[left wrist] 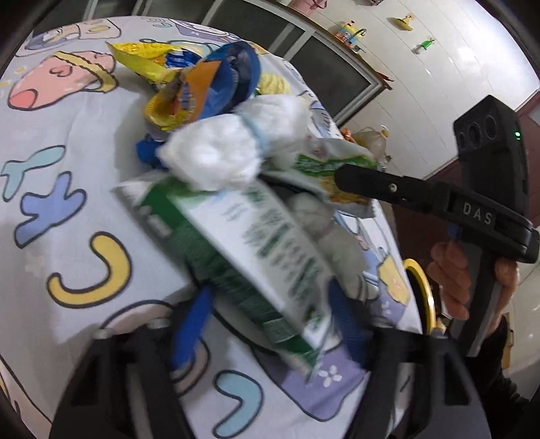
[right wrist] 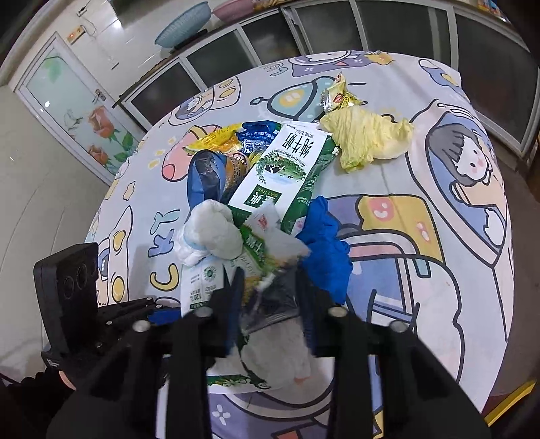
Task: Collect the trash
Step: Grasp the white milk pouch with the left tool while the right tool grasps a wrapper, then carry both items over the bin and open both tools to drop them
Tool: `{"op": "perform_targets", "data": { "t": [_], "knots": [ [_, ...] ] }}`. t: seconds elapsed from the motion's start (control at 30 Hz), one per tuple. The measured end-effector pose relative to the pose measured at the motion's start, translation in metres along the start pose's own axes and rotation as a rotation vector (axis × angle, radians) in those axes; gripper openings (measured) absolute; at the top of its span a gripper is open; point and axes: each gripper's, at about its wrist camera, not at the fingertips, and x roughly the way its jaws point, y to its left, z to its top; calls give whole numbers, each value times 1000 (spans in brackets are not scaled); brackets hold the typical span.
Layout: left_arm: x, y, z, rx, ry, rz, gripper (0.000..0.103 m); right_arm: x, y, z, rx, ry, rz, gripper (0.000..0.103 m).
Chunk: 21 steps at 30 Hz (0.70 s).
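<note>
Cartoon-print bench (right wrist: pixel 438 236), mid-surface: trash heap. Milk carton (right wrist: pixel 280 175), light, stiff, crushable, take by narrow sides. Left tongs (left wrist: pixel 270 324) straddle it, grip uncertain. Right tongs (right wrist: pixel 270 290) clamped on a soft, slippery snack wrapper (right wrist: pixel 266 266).

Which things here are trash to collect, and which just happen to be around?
Trash: green milk carton, white tissue wad, blue glove, yellow crumpled paper, yellow snack wrapper, green-and-white packet between the right gripper fingers.

Bystanders: cartoon tablecloth, blue basket, pink basin.
</note>
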Motion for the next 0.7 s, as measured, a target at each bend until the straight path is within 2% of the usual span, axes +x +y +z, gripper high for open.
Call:
{"op": "perform_targets", "data": {
  "t": [0.03, 0.2, 0.3, 0.43, 0.63, 0.67, 0.7],
  "knots": [
    [0, 3, 0, -12, -1, -12, 50, 0, 0, 0, 3, -5, 8, 6],
    [-6, 21, 0, -91, -23, -85, 40, -10, 6, -2, -12, -51, 6, 3],
    [-12, 19, -7, -81, -39, -89, 35, -21, 13, -3, -28, -84, 1, 2],
    [-26, 12, -15, -41, -64, -85, 32, -37, 14, -4, -11, -112, 19, 2],
    [-58, 11, -28, -45, -111, -87, 29, -68, 19, -10, -8, -181, 11, 2],
    [-66, 12, -29, -45, -124, -82, 23, -73, 20, -10, -10, -192, 10, 2],
    [-72, 13, -30, -43, -129, -82, 9, -80, 22, -11, -11, -207, 13, 2]
  ]
}}
